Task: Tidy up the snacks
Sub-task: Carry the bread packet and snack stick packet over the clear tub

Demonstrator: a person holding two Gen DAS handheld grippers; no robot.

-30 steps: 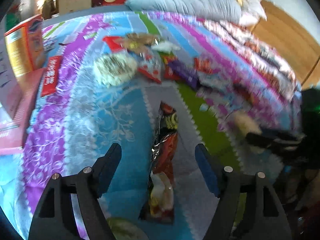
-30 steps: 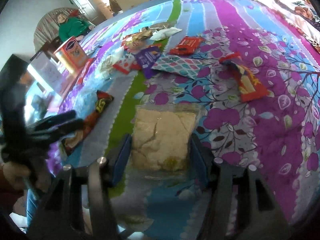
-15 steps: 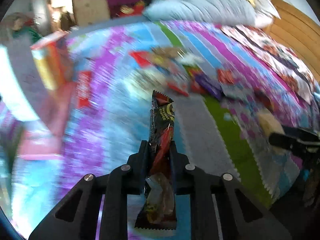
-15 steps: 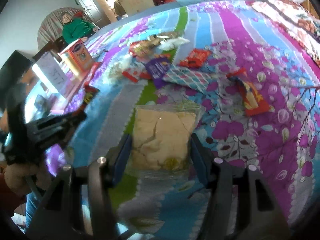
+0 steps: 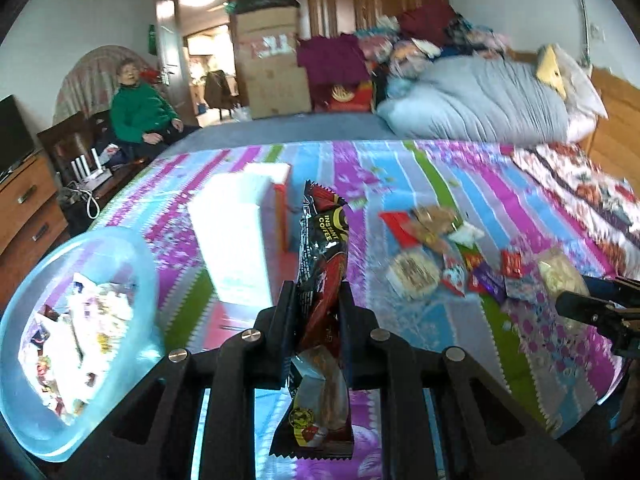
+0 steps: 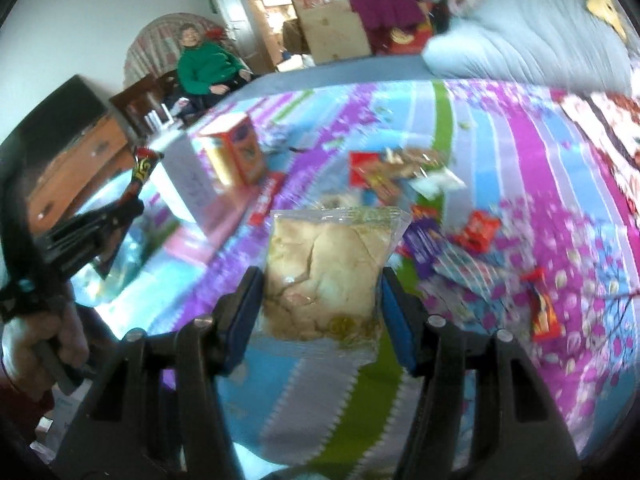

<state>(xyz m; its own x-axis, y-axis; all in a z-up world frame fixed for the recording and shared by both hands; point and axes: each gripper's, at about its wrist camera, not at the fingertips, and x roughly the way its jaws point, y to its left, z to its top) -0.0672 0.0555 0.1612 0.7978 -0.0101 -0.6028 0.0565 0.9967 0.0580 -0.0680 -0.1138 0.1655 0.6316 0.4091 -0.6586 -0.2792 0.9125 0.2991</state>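
My left gripper (image 5: 318,304) is shut on a long black-and-red instant coffee packet (image 5: 322,264) and holds it upright above the bedspread; it also shows in the right wrist view (image 6: 132,196). A light blue bowl (image 5: 132,264) with several wrapped snacks stands to its left. My right gripper (image 6: 320,292) is shut on a clear-wrapped pale pastry (image 6: 324,272), lifted off the bed. A pile of loose snacks (image 5: 440,252) lies on the striped bedspread, also in the right wrist view (image 6: 400,172).
A white and pink box (image 5: 240,240) and an orange carton (image 6: 236,152) stand on the bed's left side. A red packet (image 6: 544,312) lies apart at right. A grey duvet (image 5: 480,104) is at the head. A person in green (image 5: 140,112) sits beyond.
My left gripper closed on the coffee packet, lifted it and swung left toward the blue bowl. My right gripper closed on the pastry and raised it off the bedspread.
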